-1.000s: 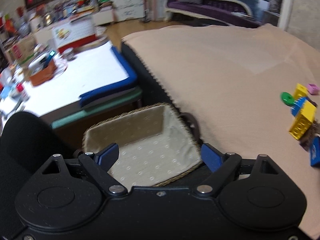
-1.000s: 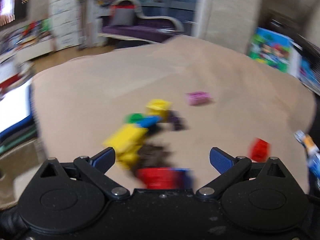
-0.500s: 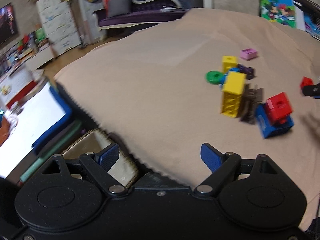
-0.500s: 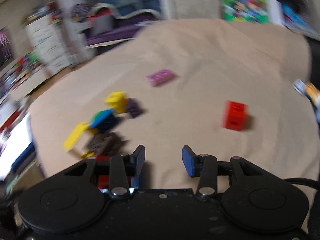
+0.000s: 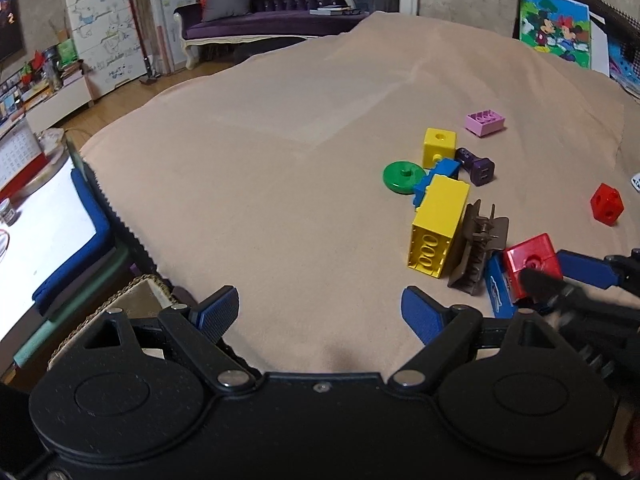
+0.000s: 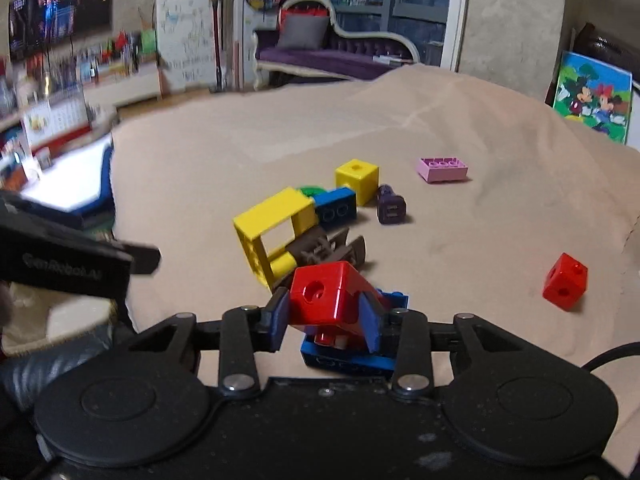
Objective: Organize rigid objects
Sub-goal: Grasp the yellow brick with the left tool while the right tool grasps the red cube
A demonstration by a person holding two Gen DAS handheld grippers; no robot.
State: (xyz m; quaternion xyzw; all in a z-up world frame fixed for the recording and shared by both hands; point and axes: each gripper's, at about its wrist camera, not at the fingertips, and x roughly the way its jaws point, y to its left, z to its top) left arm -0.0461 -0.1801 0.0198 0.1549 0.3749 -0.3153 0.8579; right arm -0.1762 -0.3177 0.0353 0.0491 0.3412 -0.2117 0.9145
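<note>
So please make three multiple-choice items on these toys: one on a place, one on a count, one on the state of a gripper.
1. Where does the pink brick lie?
A. apart from the pile, beyond it
B. under the yellow frame
C. in the basket

2. How many red cubes show in the right wrist view?
A. one
B. two
C. four

3. What is the right gripper doing?
A. hanging open over bare cloth
B. closed on a red cube
C. closed on the green disc

Answers:
1 A, it sits alone on the beige cloth.
2 B, one between the pads, another red cube far right.
3 B, both blue pads press its sides.
</note>
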